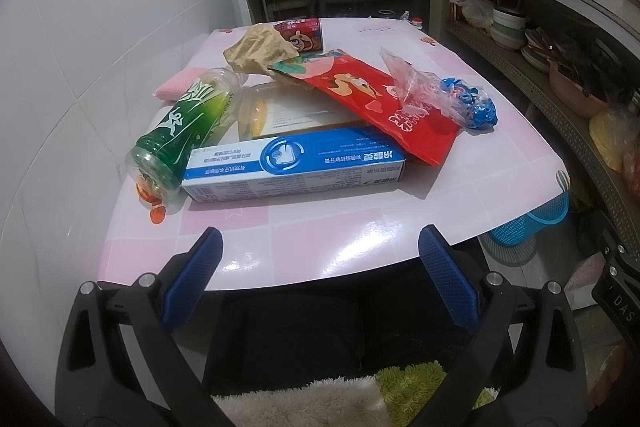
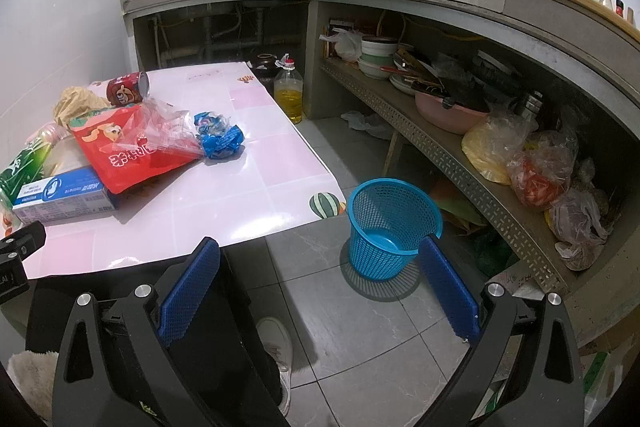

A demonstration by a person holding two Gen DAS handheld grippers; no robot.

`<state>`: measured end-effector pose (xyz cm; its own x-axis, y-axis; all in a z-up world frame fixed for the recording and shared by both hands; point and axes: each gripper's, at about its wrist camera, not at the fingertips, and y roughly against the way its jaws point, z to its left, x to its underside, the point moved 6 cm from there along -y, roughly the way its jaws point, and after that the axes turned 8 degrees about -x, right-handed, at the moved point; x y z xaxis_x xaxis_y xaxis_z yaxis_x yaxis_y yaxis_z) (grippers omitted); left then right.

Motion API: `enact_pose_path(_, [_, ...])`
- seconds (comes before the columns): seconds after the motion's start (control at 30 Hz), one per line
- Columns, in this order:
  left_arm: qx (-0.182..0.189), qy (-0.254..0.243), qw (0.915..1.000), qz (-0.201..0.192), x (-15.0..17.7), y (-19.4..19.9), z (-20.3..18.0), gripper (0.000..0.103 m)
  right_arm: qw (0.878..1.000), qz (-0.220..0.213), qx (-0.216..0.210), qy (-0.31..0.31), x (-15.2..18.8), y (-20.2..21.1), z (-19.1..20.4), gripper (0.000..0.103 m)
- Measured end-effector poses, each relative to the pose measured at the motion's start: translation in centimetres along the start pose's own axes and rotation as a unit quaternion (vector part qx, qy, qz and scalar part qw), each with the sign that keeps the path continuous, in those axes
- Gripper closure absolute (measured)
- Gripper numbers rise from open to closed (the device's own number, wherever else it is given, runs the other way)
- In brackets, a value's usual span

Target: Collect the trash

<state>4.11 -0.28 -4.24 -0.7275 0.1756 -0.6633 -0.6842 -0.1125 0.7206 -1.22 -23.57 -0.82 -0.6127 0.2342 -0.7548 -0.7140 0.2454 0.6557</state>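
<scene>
A pile of trash lies on the pink table (image 1: 320, 223): a blue-white toothpaste box (image 1: 292, 163), a green bottle (image 1: 184, 131) on its side, a red snack bag (image 1: 376, 99), a crumpled blue wrapper (image 1: 476, 105), clear plastic (image 1: 416, 83), brown crumpled paper (image 1: 256, 49) and a red can (image 1: 300, 33). My left gripper (image 1: 320, 247) hangs open at the table's near edge, short of the box, holding nothing. My right gripper (image 2: 320, 259) is open over the floor, right of the table (image 2: 224, 187), with the blue mesh bin (image 2: 392, 223) just beyond its right finger (image 2: 448, 283).
A pink sponge (image 1: 176, 83) lies behind the bottle. An oil bottle (image 2: 288, 93) stands on the floor past the table. A concrete counter shelf (image 2: 460, 163) with bowls and bags runs along the right. A person's white shoe (image 2: 276, 347) rests on the tiles below.
</scene>
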Motion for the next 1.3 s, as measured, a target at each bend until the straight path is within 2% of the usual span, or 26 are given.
enact_pose_path(0.93, [0.0,-0.002,1.0,0.002,0.1,-0.1,0.2,0.009,1.0,0.001,0.0,-0.002,0.1,0.0,-0.1,0.006])
enact_pose_path(1.3, [0.001,-0.001,1.0,0.0,0.0,-1.4,1.0,0.009,1.0,-0.001,-0.003,0.001,-0.7,-0.4,0.4,0.006])
